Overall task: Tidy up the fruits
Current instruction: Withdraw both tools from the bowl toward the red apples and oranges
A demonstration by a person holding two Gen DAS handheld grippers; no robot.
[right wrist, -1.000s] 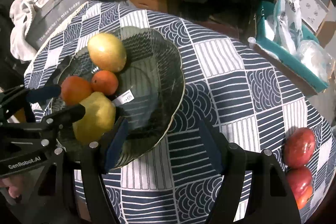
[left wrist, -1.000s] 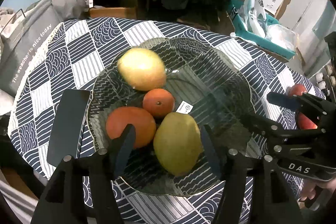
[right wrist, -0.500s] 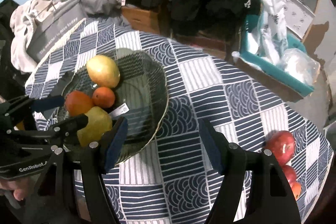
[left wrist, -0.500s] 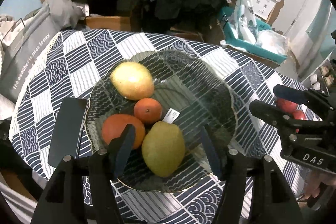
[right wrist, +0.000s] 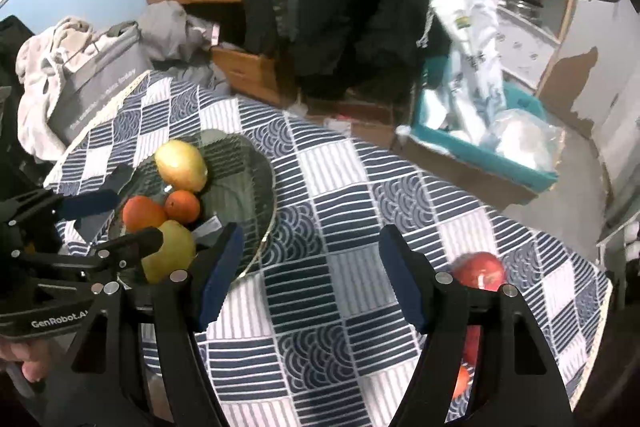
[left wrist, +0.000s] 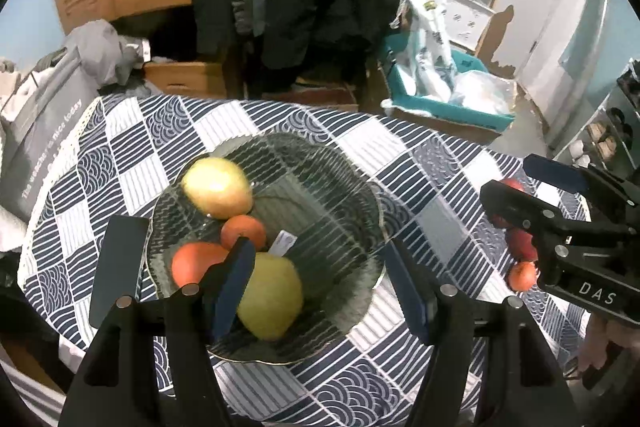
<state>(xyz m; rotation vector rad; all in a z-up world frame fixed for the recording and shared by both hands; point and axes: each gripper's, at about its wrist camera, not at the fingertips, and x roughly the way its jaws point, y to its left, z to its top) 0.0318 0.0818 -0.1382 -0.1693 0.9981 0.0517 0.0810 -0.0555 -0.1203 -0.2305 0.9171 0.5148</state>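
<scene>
- 4 fruits sit in the glass bowl (left wrist: 352, 187), ahead of the left gripper (left wrist: 320, 283), jaws spread wide, holding nothing.
- 3 reddish fruits wait on the tablecloth (right wrist: 332, 187): a red apple (right wrist: 478, 269) beside the right gripper (right wrist: 310, 275), also gaping and empty.
- Judging by that, over half done.
</scene>
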